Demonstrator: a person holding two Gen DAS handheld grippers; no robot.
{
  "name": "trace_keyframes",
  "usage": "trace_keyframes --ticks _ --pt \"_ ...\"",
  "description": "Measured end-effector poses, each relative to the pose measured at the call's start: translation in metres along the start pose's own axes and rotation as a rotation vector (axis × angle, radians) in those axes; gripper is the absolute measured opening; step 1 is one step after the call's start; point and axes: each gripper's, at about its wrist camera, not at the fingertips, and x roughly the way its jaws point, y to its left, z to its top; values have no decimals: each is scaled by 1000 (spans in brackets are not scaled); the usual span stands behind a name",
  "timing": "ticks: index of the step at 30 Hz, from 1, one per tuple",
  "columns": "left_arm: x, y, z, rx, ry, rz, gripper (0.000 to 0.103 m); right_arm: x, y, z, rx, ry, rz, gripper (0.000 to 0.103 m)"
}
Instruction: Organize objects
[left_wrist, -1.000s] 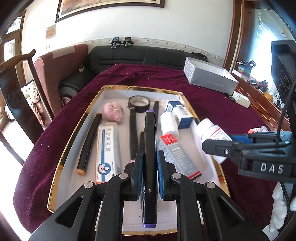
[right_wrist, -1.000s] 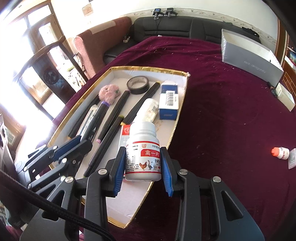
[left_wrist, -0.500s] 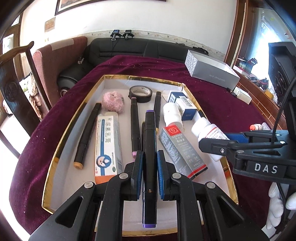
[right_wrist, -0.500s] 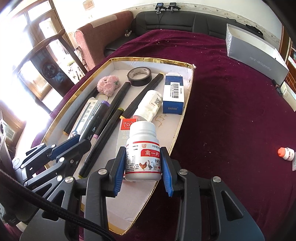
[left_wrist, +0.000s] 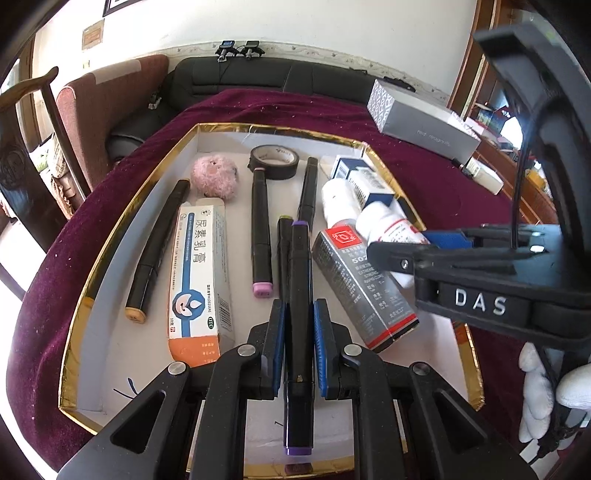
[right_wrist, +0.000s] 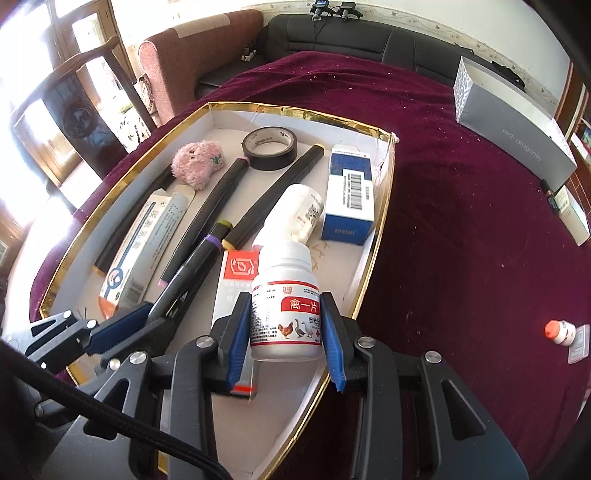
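A: What does the next move turn on?

B: The left tongs (left_wrist: 298, 328) grip a black marker (left_wrist: 299, 314) at its middle. Its long axis runs straight ahead along the fingers, purple cap forward, parallel to the markers lying in the tray (left_wrist: 92, 280). It hangs over the gap between the pink-capped marker (left_wrist: 260, 229), ahead and left, and the grey box (left_wrist: 364, 288), just right. So lowering it should lay it in line with the rest.

A: And the right tongs?

B: The right tongs (right_wrist: 286, 328) clasp a white bottle (right_wrist: 284, 306) upright, cap forward of the fingers, above the tray's near right part, partly over the grey box. A lying bottle (right_wrist: 299, 212) and a blue box (right_wrist: 349, 195) sit just ahead. The right tongs are nearer that side; the left are nearer the marker rows.

A: What differs from a second ago?

B: Both tongs have come forward and lower over the tray, whose contents loom larger. The bottle was above the tray's right rim and now stands inside it. Grips unchanged.
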Motion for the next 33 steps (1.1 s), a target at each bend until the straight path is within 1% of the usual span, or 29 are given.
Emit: trace_keyframes --ticks 3,9,13,16,18,19,21,22,24,26,28,29,30,31,33 --pt "5 6 -2 -30 21 -16 12 1 0 2 11 20 19 34" --pt "4 7 0 -49 11 -28 13 -1 3 -2 29 62 33 34" --pt "4 6 0 -55 12 -25 14 -1 2 -3 40 65 30 36" --pt "1 5 1 -59 4 -19 21 -2 1 -4 49 57 50 37" --pt "-4 4 2 -60 -17 -15 33 -5 0 -5 61 40 61 42" --pt "-7 3 3 -58 -33 -10 37 -7 -1 -5 65 27 61 43" --pt "-15 1 5 -49 -71 4 49 -16 -4 -7 78 -16 63 45" --pt "-18 0 6 -45 -89 9 51 -20 -6 -8 85 -36 66 46" --pt "-28 -5 7 -31 -141 24 57 -32 -12 -11 106 -94 70 56" --pt "-36 -9 8 -20 -186 38 63 -44 -17 -16 136 -159 59 60" --pt "-47 -15 8 -8 -245 62 67 -53 -21 -21 156 -204 52 60" --pt "-52 -17 8 -3 -267 82 70 -58 -24 -24 168 -234 42 62" --pt "-57 -22 8 7 -295 123 75 -62 -26 -27 177 -257 30 66" --pt "-60 -25 9 15 -313 150 77 -66 -28 -30 185 -283 15 68" --pt "-67 -31 10 31 -353 192 82 -77 -31 -37 204 -353 -28 78"
